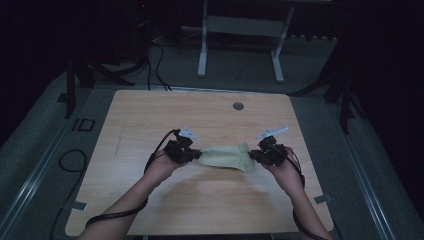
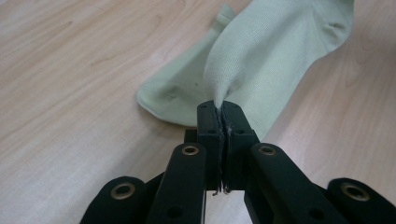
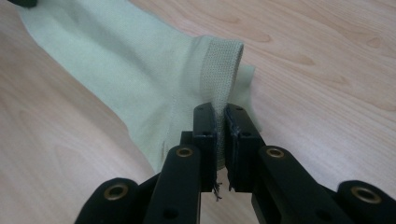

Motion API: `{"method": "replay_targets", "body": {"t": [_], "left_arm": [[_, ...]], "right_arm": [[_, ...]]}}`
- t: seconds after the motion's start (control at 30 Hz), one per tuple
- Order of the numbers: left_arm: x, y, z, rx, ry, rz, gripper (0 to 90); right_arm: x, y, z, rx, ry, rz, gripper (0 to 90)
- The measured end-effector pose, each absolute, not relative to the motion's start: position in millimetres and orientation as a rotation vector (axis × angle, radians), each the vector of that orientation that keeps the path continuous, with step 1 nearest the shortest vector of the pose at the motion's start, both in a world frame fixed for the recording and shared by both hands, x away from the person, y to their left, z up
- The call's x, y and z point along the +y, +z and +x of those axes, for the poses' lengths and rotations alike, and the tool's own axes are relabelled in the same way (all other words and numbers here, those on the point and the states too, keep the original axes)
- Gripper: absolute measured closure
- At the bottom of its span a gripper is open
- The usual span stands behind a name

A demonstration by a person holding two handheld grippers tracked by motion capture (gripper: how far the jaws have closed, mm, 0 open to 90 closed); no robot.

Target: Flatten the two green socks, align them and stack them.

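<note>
Your left tongs (image 2: 219, 109) pinch the toe end of the pale green sock (image 1: 227, 156); your right tongs (image 3: 220, 114) clamp its ribbed cuff. It hangs stretched just above the desk (image 1: 150, 115). Likely next: lay it flat, keeping tension even.

Your left tongs (image 1: 196, 156) and right tongs (image 1: 254, 155) are black with brass-ringed holes; each carries a pale three-cornered plate and a black cable. Your forearms are bare.
</note>
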State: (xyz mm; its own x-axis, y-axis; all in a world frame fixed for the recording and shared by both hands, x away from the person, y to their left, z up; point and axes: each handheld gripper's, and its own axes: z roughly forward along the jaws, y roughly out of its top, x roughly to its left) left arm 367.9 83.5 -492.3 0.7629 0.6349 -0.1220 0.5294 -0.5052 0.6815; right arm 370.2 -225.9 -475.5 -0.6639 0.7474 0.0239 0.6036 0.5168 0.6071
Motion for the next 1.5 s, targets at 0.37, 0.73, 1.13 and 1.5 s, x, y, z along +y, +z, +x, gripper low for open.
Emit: {"method": "replay_targets", "body": {"t": [0.37, 0.73, 1.13, 1.5], "left_arm": [[79.2, -492.2, 394.7, 0.899, 0.183, 2.236, 87.5], [74.9, -509.0, 414.3, 0.929, 0.115, 2.281, 87.4], [71.0, -535.2, 426.9, 0.969, 0.012, 2.334, 87.2], [71.0, -542.2, 425.4, 0.974, -0.016, 2.358, 86.6]], "right_arm": [[-226.0, -480.5, 397.0, 2.527, 0.828, 1.197, 83.6], [-224.6, -499.4, 409.9, 2.560, 0.776, 1.253, 83.5], [-224.6, -528.0, 420.5, 2.596, 0.708, 1.320, 82.8], [-222.4, -533.9, 422.9, 2.602, 0.692, 1.322, 80.8]]}}
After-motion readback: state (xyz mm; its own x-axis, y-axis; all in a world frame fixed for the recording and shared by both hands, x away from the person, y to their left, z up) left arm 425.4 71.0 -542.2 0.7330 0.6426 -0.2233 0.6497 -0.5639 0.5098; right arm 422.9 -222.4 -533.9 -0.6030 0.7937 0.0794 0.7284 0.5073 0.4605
